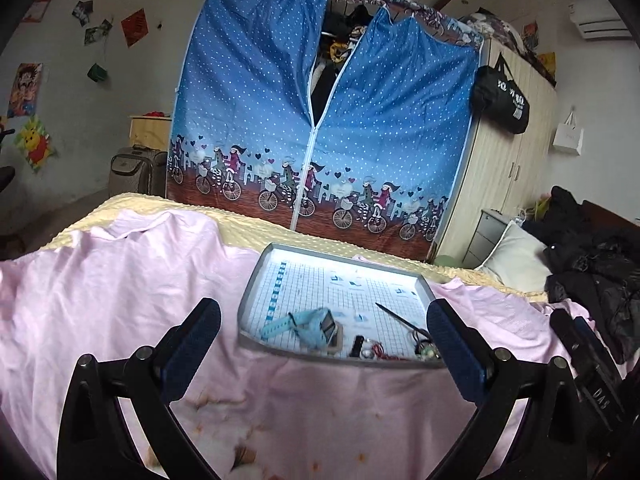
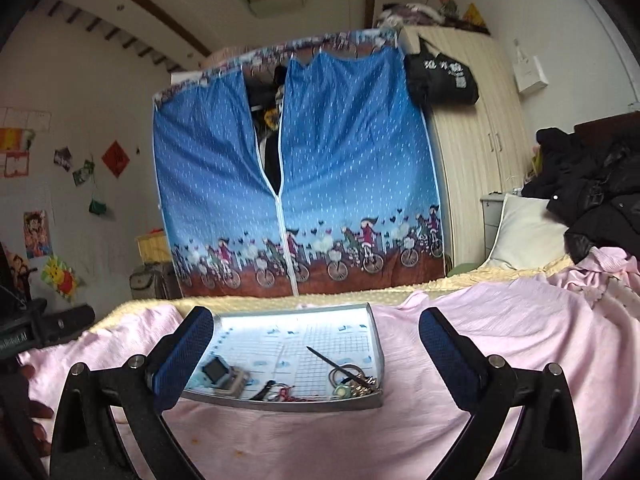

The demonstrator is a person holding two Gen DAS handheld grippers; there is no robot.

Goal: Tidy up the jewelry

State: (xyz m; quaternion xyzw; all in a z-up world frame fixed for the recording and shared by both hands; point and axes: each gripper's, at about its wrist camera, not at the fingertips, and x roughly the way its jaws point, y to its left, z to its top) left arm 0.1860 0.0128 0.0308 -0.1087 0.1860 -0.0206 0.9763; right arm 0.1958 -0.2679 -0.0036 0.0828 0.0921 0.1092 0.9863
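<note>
A grey tray [image 1: 251, 284] with a gridded white liner lies on the pink sheet. In it are a light-blue watch [image 1: 308, 326], a small black piece [image 1: 357, 346], a red cord [image 1: 384, 351], a thin dark stick [image 1: 400, 318] and a cluster of small trinkets [image 1: 426, 350]. My left gripper [image 1: 324, 332] is open just short of the tray's near edge, nothing between its fingers. The right wrist view shows the same tray [image 2: 376, 344], the watch [image 2: 224, 372], the stick [image 2: 340, 366] and a ring with charms [image 2: 352, 382]. My right gripper [image 2: 316, 344] is open and holds nothing, close to the tray's near rim.
The bed carries a pink sheet [image 1: 120, 280] over a yellow blanket [image 1: 160, 208]. Behind stands a blue fabric wardrobe [image 1: 320, 120] and a wooden wardrobe [image 1: 508, 152]. Dark clothes [image 1: 592, 264] and a pillow [image 1: 516, 260] lie at the right. A person's fingers [image 2: 34, 392] show at the left.
</note>
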